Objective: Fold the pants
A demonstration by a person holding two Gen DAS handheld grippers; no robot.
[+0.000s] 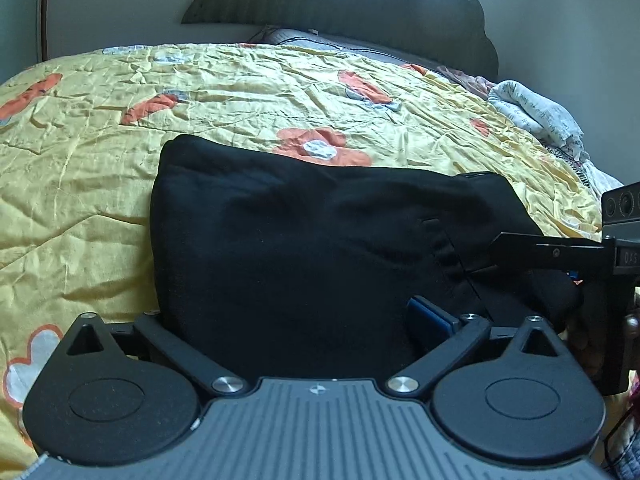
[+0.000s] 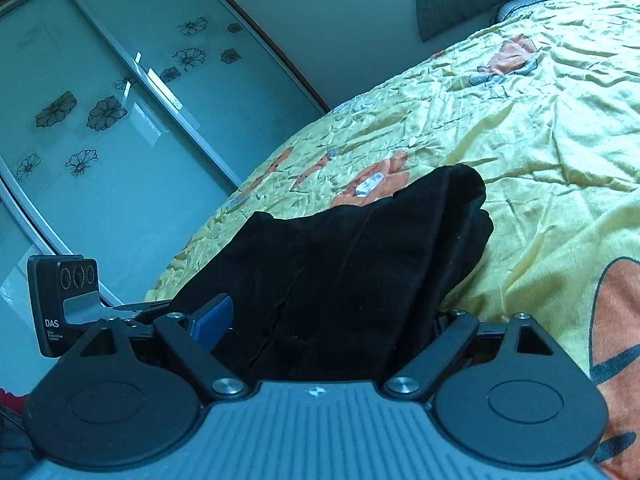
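1. On the bed, over a crumpled yellow quilted bedspread printed with orange flowers (image 1: 100,168), lies a pair of black fabric pants (image 1: 300,248), folded into a thick, roughly rectangular bundle.
2. In the left wrist view the bundle fills the middle, its near edge reaching in between the spread fingers of the left claw (image 1: 288,320).
3. The left claw stands wide open; a blue pad (image 1: 430,314) on its right finger sits at the cloth, and the pads do not press the bundle together.
4. In the right wrist view the pants (image 2: 340,272) run away from the camera toward a rounded folded end, with several layers stacked along the right edge.
5. The right claw (image 2: 320,324) is also spread wide, the cloth lying between its fingers; its blue pad (image 2: 212,320) on the left finger sits beside the fabric, and no squeeze on the cloth shows.
6. The right claw (image 1: 532,248) enters the left wrist view from the right edge, one dark finger reaching over the right end of the pants.
7. The left device body (image 2: 60,304), marked "DAS", shows at the left of the right wrist view.
8. Behind the bed stand a dark grey padded headboard (image 1: 340,4) and a frosted glass sliding wardrobe door with black flower outlines (image 2: 100,112).
9. A white crumpled cloth with printed writing (image 1: 536,112) lies at the far right edge of the bed.
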